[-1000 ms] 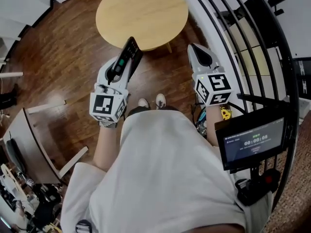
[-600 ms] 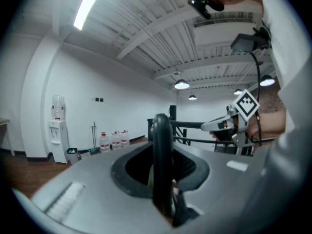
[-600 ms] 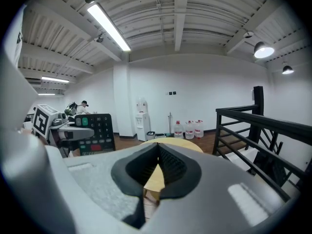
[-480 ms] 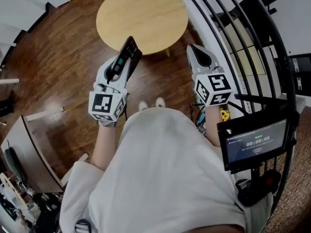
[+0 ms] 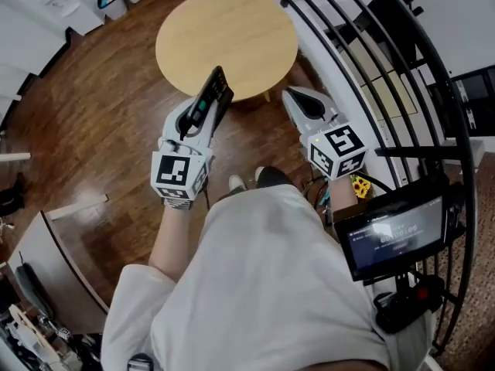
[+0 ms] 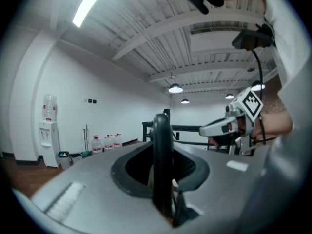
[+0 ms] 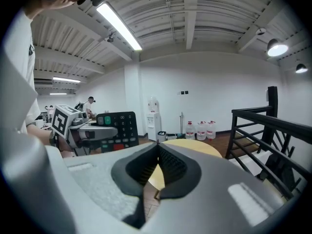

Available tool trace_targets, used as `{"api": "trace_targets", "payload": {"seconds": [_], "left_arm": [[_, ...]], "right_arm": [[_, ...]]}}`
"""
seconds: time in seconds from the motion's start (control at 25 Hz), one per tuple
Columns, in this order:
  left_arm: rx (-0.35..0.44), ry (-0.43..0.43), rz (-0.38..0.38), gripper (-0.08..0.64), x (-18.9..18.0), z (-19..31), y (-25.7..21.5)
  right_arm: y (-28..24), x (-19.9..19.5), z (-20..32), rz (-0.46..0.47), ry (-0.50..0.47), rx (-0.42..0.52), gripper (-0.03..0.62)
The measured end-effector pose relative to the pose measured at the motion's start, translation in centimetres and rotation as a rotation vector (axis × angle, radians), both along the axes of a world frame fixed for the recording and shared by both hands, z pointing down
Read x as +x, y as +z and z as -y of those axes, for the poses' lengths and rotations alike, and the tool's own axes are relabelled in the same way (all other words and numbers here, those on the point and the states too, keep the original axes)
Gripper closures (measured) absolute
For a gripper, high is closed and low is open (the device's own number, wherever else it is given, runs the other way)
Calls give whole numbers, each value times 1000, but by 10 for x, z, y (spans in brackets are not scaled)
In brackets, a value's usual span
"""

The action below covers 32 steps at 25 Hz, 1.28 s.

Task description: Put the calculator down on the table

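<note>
Looking down from the head view, the left claw (image 5: 195, 122) is clamped on the lower part of the slim black calculator (image 5: 214, 91), which stands up on its edge and tilts away from the person. Its top end overlaps the near rim of the round pale wooden desk (image 5: 224, 29) in the picture, while its lower end hangs over the dark wooden plank floor (image 5: 100, 91); it is in the air, not lying on the desk. The right claw (image 5: 294, 97) is just to the right, apart from the calculator, with its jaws together and nothing in them. A black metal railing (image 5: 371, 52) curves along the right side.

The left gripper view shows the calculator (image 6: 161, 135) edge-on, a thin dark upright slab squeezed between the two dark pads. The right claw (image 6: 214, 127) shows beyond on the right, in front of the railing. A white water dispenser (image 6: 48, 133) and a few water bottles (image 6: 105, 143) stand by the far white wall.

The right gripper view shows its own jaws meeting at the tips, holding nothing. The yellowish desk top (image 7: 195, 147) lies just beyond them. At the left, the left claw (image 7: 100, 132) holds the calculator (image 7: 119, 128) with its keypad facing this camera.
</note>
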<state>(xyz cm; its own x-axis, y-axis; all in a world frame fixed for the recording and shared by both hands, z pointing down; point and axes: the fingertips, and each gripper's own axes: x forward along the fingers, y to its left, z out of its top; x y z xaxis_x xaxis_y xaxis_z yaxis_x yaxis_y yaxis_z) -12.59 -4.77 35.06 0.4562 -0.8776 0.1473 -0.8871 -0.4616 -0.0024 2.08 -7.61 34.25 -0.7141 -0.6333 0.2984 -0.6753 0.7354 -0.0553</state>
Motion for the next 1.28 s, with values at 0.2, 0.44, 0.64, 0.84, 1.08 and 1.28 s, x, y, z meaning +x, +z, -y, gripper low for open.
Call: {"api": "trace_targets", "payload": {"seconds": [0.2, 0.44, 0.64, 0.84, 1.08, 1.28], "left_arm": [[-1, 29, -20, 477, -9, 3, 3], [-28, 9, -44, 477, -17, 16, 13], [-50, -13, -36, 477, -21, 44, 23], [-80, -36, -37, 477, -19, 78, 34], [-128, -57, -44, 477, -10, 120, 52], [-182, -49, -61, 477, 0, 150, 71]], "right_arm": [[-5, -12, -2, -22, 0, 25, 591], [7, -10, 11, 18, 42, -19, 590], [26, -4, 42, 40, 81, -76, 591], [34, 4, 75, 32, 99, -93, 591], [54, 23, 107, 21, 120, -144, 590], [74, 39, 127, 16, 155, -198, 590]]}}
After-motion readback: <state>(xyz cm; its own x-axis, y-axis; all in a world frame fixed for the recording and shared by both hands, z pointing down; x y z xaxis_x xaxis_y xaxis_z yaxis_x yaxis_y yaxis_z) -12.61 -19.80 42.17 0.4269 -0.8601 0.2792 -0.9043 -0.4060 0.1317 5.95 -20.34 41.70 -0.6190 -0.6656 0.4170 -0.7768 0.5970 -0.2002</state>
